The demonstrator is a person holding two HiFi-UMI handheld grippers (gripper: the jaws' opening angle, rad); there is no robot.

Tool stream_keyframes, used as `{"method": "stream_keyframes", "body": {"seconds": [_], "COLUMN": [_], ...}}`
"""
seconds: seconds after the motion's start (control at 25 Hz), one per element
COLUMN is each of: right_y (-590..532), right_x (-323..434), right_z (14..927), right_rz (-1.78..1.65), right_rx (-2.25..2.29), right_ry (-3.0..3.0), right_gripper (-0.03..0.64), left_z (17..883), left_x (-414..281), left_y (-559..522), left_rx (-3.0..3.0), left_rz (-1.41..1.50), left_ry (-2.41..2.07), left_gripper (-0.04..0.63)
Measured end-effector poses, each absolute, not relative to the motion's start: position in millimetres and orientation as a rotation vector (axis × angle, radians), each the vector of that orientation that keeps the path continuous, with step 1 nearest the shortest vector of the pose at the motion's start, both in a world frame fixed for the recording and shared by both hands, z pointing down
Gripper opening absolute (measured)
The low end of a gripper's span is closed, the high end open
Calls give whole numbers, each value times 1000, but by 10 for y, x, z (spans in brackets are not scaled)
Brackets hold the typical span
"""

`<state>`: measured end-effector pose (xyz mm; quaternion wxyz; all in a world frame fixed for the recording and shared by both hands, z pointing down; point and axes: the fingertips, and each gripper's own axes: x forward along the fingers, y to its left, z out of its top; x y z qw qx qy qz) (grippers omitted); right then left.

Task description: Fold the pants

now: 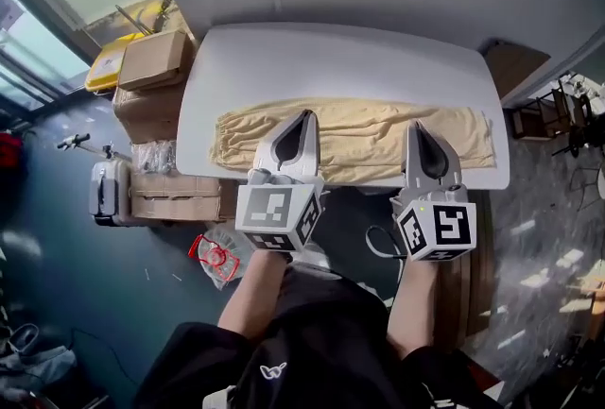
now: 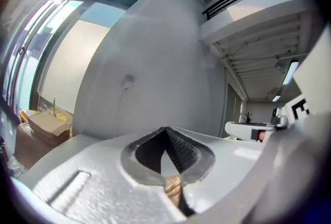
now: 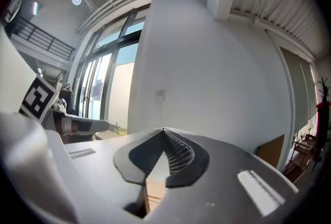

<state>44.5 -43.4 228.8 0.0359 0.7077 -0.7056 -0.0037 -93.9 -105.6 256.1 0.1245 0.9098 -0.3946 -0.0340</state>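
**Head view shows both tools closed and empty over the flat pants**

Head view has the pants spread lengthwise across the white table, flat and not yet folded. The fabric lies directly under and ahead of both tool tips. The left gripper sits over the near edge toward one end. The right gripper sits over the same edge, well apart from its partner along the cloth.

In the left gripper view, the left gripper has its jaws pressed together at the tips. A strip of tan pants shows only through the gap lower down, beyond the jaws. The right gripper is clenched the same way, with the pants visible below it. Neither seems to pinch anything.

The spacing looks deliberate. Two grips spread along the near edge would let the cloth lift evenly, probably for a fold away from the person.
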Motion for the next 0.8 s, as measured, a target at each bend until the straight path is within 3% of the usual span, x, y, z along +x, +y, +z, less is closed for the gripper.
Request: {"method": "stream_keyframes", "body": {"seconds": [0.8], "right_y": [-1704], "right_x": [75], "right_z": [2402], "right_rz": [6], "right_rx": [2033], "right_ry": [-2266], "right_gripper": [5], "left_z": [2960], "left_x": [-1779], "left_y": [-2137], "left_rx": [2446], "left_rz": [-59], "left_ry": [-1394], "left_gripper": [3]}}
